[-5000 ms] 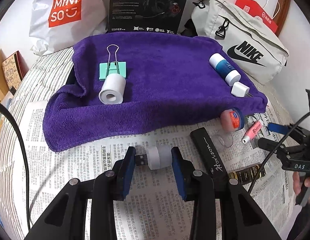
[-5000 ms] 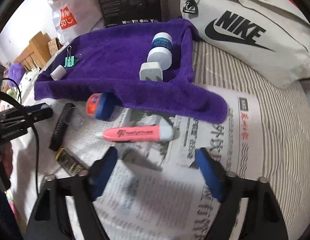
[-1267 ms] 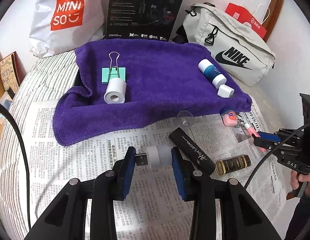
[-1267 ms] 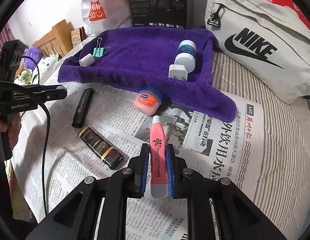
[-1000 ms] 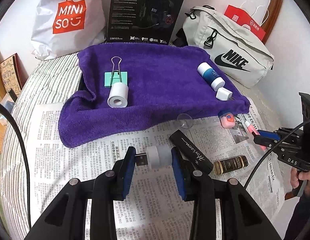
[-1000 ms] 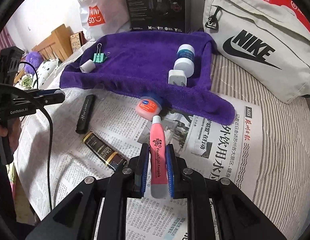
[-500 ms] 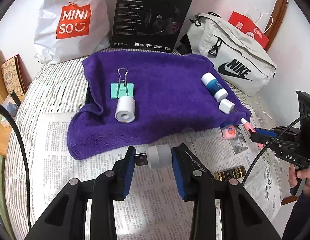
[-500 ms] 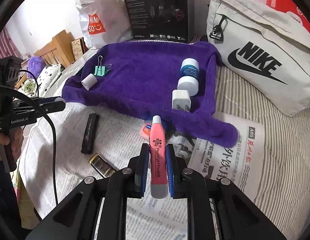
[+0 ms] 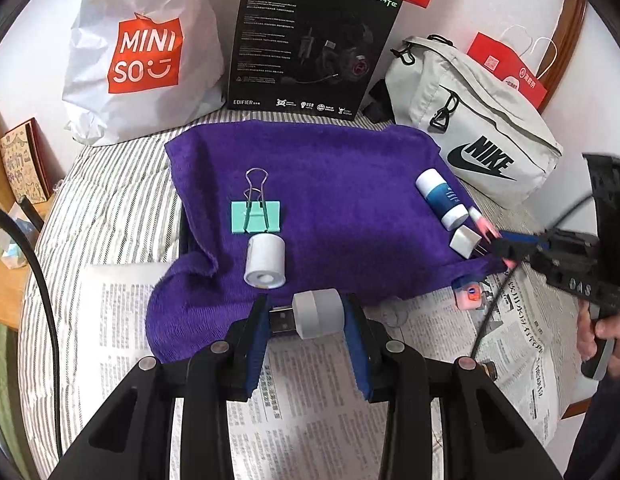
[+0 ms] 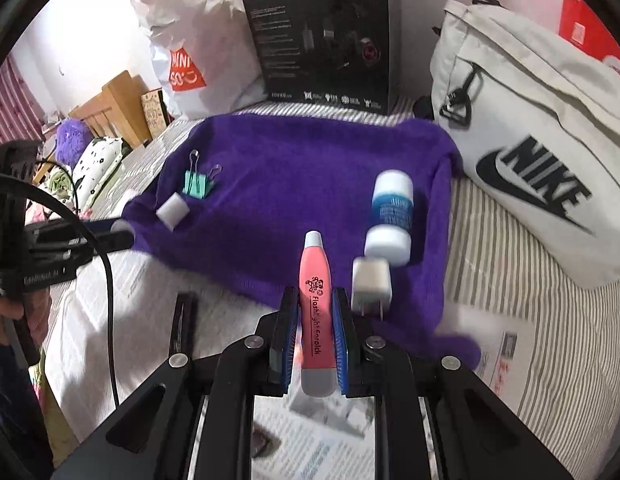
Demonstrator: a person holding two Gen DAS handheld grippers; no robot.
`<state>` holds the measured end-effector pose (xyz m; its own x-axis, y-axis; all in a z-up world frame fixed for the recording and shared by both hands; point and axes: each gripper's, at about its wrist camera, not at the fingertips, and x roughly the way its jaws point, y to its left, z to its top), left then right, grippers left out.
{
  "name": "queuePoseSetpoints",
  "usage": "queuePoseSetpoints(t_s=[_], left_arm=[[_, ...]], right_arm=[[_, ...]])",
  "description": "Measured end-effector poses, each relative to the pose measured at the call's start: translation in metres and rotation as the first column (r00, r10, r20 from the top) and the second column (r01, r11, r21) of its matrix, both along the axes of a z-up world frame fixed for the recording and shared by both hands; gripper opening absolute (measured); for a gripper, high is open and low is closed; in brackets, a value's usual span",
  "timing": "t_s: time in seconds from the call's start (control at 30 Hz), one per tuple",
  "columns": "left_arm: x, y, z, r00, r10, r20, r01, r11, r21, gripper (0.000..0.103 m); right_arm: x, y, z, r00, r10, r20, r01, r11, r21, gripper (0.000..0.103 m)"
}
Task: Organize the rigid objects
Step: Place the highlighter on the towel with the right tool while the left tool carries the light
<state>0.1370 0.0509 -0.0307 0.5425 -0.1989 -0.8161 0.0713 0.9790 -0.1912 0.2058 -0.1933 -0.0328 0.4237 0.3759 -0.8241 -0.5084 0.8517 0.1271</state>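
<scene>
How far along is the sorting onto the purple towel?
Done: the binder clip, white roll, blue-banded bottle and wall plug lie on the purple towel. In hand: the left gripper holds a USB adapter; the right gripper holds a pink pen. Left: the orange-lidded jar and black case on the newspaper.

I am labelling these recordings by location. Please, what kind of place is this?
Most likely a bedroom at home, with the work done on a bed: a striped mattress cover lies under the purple towel, a wooden headboard stands behind, and shopping bags lean on the wall.
</scene>
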Motion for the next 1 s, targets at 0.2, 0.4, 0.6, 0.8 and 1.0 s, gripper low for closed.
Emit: queuePoseSetpoints(t_s=[0.2,0.4,0.6,0.8,1.0], left_arm=[[0.007,0.008,-0.002,1.000,0.005,-0.006,-0.005,1.000,-0.010,0.035],[0.015,0.012,-0.007,1.000,-0.002,-0.015,0.001,1.000,-0.021,0.035],[0.020,0.014,-0.011,1.000,-0.002,-0.025,0.002,1.000,-0.019,0.035],[0.024,0.019,-0.012,1.000,0.006,-0.027,-0.007,1.000,-0.021,0.035],[0.025,0.024,-0.011,0.999,0.016,-0.029,-0.017,1.000,-0.014,0.035]], right_arm=[[0.038,0.018,-0.005,0.999,-0.030,-0.015,0.030,1.000,0.003,0.017],[0.069,0.032,-0.024,0.997,-0.067,-0.044,0.067,0.998,-0.021,0.017],[0.084,0.041,-0.043,0.994,-0.101,-0.045,0.096,0.991,-0.095,0.017],[0.086,0.044,-0.053,0.995,-0.094,-0.038,0.088,0.988,-0.124,0.017],[0.083,0.044,-0.060,0.996,-0.088,-0.020,0.084,0.986,-0.142,0.017]])
